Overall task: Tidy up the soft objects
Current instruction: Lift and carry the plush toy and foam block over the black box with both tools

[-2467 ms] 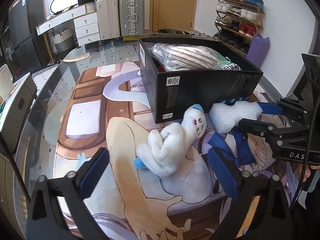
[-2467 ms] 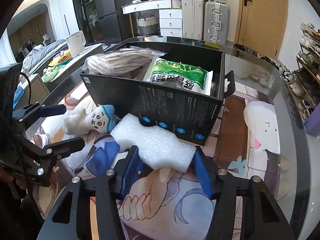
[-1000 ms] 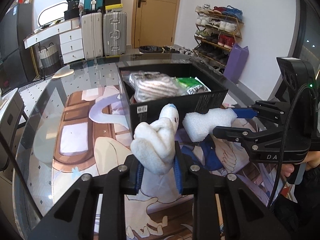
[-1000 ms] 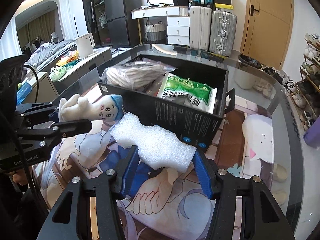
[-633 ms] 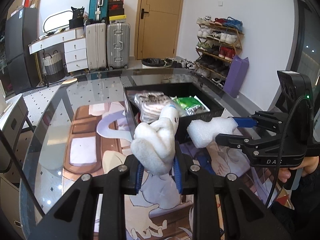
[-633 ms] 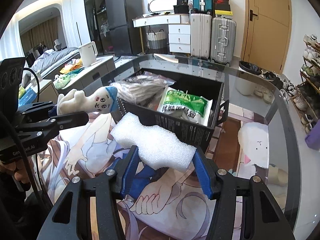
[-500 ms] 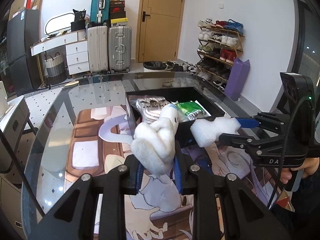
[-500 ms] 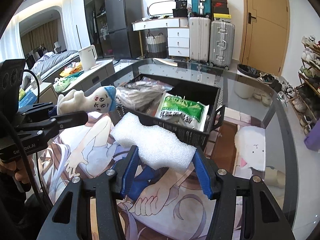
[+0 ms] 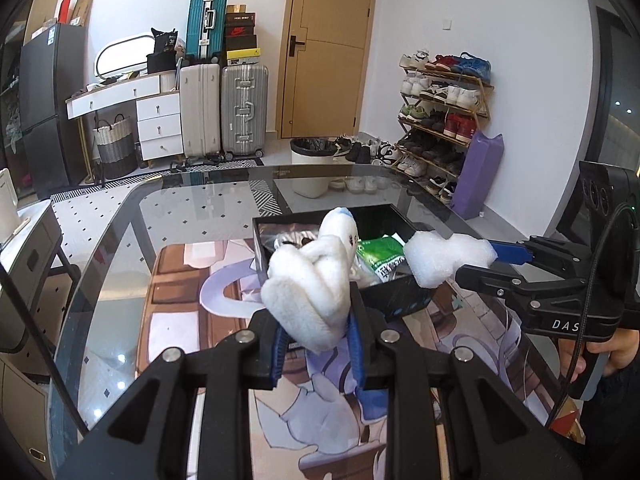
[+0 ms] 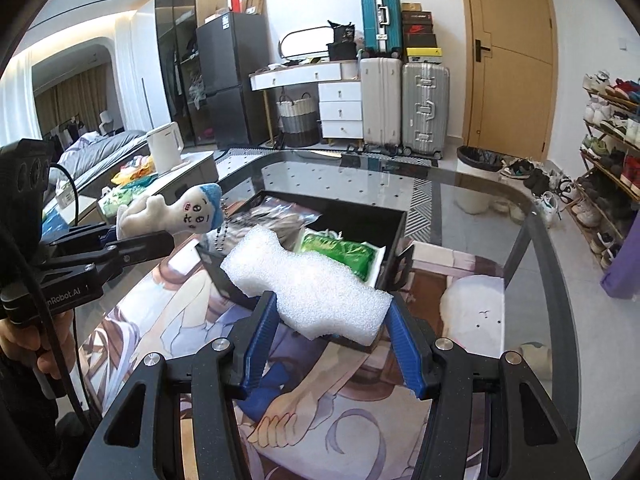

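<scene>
Left gripper (image 9: 318, 334): jaws clenched on a white plush toy (image 9: 310, 284), held in the air at frame centre in the left wrist view; the toy's lower body was hidden between the blue pads (image 9: 357, 354), and its face was turned mostly away. In the right wrist view the same toy showed at centre left, face and blue cap visible, a bead chain (image 10: 219, 236) hanging beneath it. Right gripper (image 10: 332, 344): jaws clamped on a white foam block (image 10: 310, 286), lifted in the lower centre of that view, its underside unseen. Black box (image 10: 394, 242): on the glass table (image 10: 532, 280), middle of the frame, near wall largely covered by the foam. Contents: a green packet (image 10: 340, 252), partly hidden, print illegible; a striped bundle in clear wrap (image 10: 276, 216), cut off by the toy and foam. Printed mat (image 10: 180, 320): under the box, its design broken up by both grippers.
</scene>
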Demonstrator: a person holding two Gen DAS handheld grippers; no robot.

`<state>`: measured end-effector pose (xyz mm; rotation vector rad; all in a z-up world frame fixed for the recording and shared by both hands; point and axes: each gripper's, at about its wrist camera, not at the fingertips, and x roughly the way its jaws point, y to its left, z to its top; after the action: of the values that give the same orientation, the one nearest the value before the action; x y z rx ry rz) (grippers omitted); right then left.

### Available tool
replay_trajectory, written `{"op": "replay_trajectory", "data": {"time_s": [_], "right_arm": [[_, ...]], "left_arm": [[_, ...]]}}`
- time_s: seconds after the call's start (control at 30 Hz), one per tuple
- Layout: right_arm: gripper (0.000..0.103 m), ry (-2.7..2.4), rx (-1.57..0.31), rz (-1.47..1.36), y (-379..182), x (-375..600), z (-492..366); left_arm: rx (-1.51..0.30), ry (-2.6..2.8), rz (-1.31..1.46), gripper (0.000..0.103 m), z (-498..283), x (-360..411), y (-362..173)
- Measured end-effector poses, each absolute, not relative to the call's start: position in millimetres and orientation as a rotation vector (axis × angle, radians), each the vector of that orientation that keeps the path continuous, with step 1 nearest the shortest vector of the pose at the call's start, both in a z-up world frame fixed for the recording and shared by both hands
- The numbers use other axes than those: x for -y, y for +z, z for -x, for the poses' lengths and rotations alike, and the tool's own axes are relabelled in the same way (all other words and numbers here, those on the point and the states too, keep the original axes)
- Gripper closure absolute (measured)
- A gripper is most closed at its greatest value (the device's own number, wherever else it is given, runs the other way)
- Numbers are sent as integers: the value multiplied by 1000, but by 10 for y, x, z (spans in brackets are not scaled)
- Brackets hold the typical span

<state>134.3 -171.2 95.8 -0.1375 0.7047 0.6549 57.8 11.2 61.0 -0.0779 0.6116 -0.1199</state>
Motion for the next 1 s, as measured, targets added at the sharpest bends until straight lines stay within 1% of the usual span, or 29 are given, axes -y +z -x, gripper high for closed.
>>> {"op": "replay_trajectory", "data": {"time_s": [0.5,1.0], "right_arm": [[48,592,-691,153,1033,1589,-1597],[48,596,-710,165,978,1497,-1809]], "left_arm": [[-613,0,-38,80,-896,62,605],[-659,-1,19,80,-1138,8,546]]}}
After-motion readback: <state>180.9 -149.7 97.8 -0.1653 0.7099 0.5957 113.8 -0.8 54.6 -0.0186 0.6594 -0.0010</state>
